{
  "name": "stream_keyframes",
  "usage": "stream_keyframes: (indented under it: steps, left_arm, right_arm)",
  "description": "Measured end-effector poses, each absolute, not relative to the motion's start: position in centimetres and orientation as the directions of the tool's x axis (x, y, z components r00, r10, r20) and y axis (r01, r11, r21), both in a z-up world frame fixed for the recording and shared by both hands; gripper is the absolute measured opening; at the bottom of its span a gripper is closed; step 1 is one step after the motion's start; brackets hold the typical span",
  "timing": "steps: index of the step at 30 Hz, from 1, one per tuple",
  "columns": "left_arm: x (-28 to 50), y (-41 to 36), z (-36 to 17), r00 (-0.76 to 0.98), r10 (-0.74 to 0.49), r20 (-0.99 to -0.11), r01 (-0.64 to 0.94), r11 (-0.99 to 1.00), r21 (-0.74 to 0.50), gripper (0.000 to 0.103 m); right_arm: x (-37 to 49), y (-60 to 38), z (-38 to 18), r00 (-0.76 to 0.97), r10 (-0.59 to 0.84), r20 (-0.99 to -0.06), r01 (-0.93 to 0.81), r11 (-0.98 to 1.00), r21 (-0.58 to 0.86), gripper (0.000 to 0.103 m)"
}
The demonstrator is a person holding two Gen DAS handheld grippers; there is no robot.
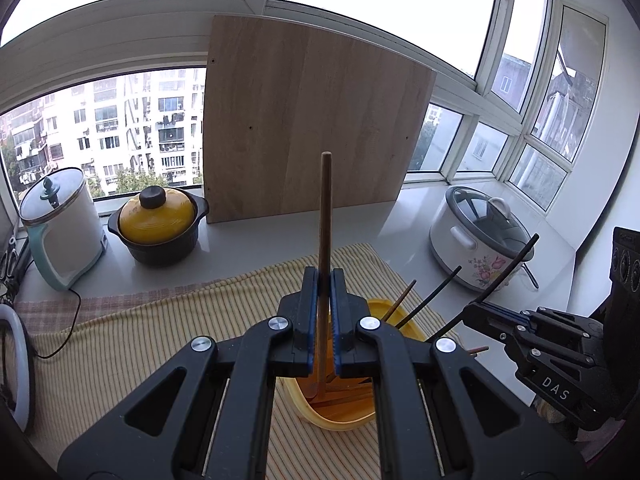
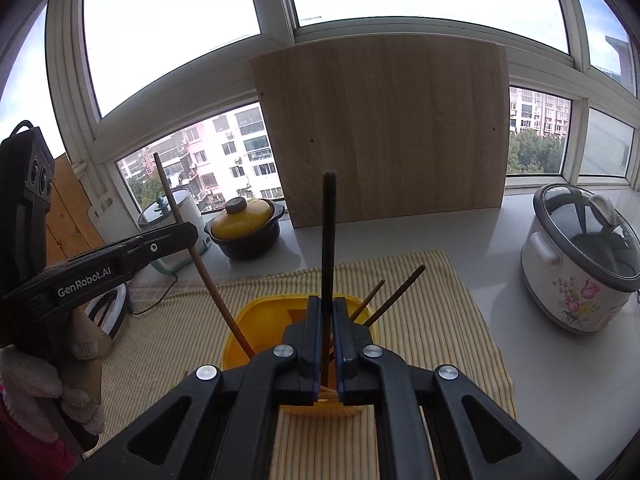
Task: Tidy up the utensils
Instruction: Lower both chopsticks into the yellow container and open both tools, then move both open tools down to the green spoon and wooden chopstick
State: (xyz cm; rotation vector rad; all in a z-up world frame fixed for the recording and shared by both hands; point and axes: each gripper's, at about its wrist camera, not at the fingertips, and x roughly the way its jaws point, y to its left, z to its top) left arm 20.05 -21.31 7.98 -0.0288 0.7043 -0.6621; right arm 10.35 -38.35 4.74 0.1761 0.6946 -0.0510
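Observation:
My left gripper is shut on a brown wooden chopstick that stands upright with its lower end inside a yellow plastic container. My right gripper is shut on a black chopstick, also upright over the same yellow container. Two more chopsticks lean out of the container's far right corner. In the left wrist view the right gripper holds the black chopstick at the right. In the right wrist view the left gripper holds the brown chopstick at the left.
The container sits on a yellow striped cloth on a white counter. A wooden board leans on the window behind. A yellow-lidded black pot and a kettle stand at the left, a flowered rice cooker at the right.

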Motion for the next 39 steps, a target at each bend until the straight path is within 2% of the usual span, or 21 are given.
stream_keyframes:
  steps: [15,20,22,24,25,29,31,39]
  left_arm:
    - [19.5,-20.5,6.7,0.556,-0.556,-0.618,0.543,0.806,-0.236,0.004]
    - [19.6,-19.9,6.9,0.562,-0.555,-0.613,0.535,0.809,-0.242,0.004]
    - [19.5,-19.6,7.0,0.563,-0.555,-0.612,0.534,0.810,-0.243,0.007]
    - [19.2,-19.3,7.2,0.572,-0.554,-0.605,0.533,0.812,-0.240,0.024]
    - [19.1,-19.1,7.4,0.581,-0.551,-0.599,0.530,0.815,-0.236,0.033]
    - [18.7,-18.2,7.6,0.599,-0.542,-0.590,0.519,0.823,-0.230,0.034]
    - [18.6,-17.7,7.6,0.609,-0.532,-0.588,0.510,0.831,-0.222,0.034]
    - [18.4,-14.6,8.2,0.650,-0.503,-0.570,0.472,0.855,-0.215,0.042]
  right_arm:
    - [10.8,-37.9,3.3,0.735,0.014,-0.678,0.126,0.980,0.156,0.003]
    - [10.4,-37.6,3.5,0.738,0.003,-0.675,0.125,0.982,0.142,0.007]
    - [10.2,-37.4,3.7,0.744,-0.007,-0.668,0.127,0.983,0.131,0.025]
    - [10.0,-37.2,3.9,0.750,-0.017,-0.661,0.130,0.984,0.121,0.031]
    - [9.9,-37.1,3.9,0.750,-0.019,-0.661,0.129,0.985,0.118,0.031]
    - [9.6,-36.5,4.0,0.754,-0.026,-0.656,0.130,0.985,0.111,0.037]
    - [9.4,-36.3,4.2,0.760,-0.029,-0.649,0.132,0.985,0.110,0.053]
    - [8.8,-34.6,5.5,0.793,-0.056,-0.607,0.125,0.990,0.072,0.077]
